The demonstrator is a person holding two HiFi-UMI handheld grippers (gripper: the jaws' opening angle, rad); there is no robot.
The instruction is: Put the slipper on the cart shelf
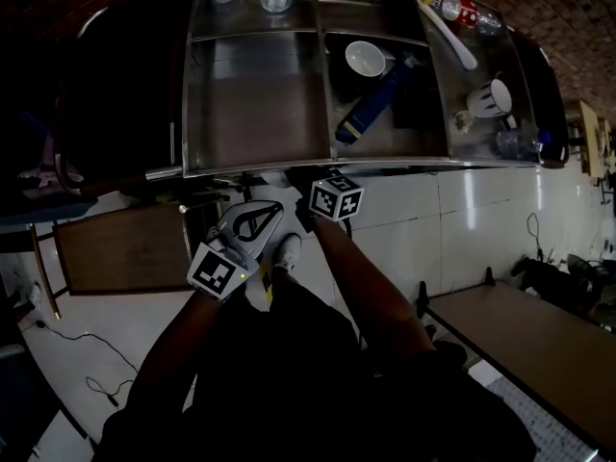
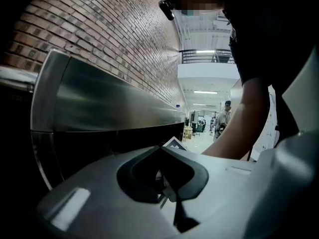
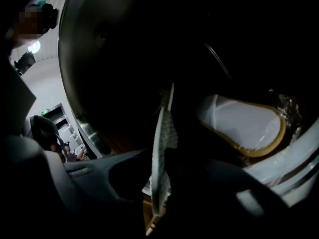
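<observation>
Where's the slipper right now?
In the right gripper view the slipper stands edge-on at centre, clamped between the jaws of the right gripper, left of a pale yellow-rimmed sole.

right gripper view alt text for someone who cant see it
The right gripper is shut on a thin white slipper seen edge-on, ridged sole showing. Beyond it in the dark lies a second white slipper with a tan rim; a shiny steel cart edge curves at left.
</observation>
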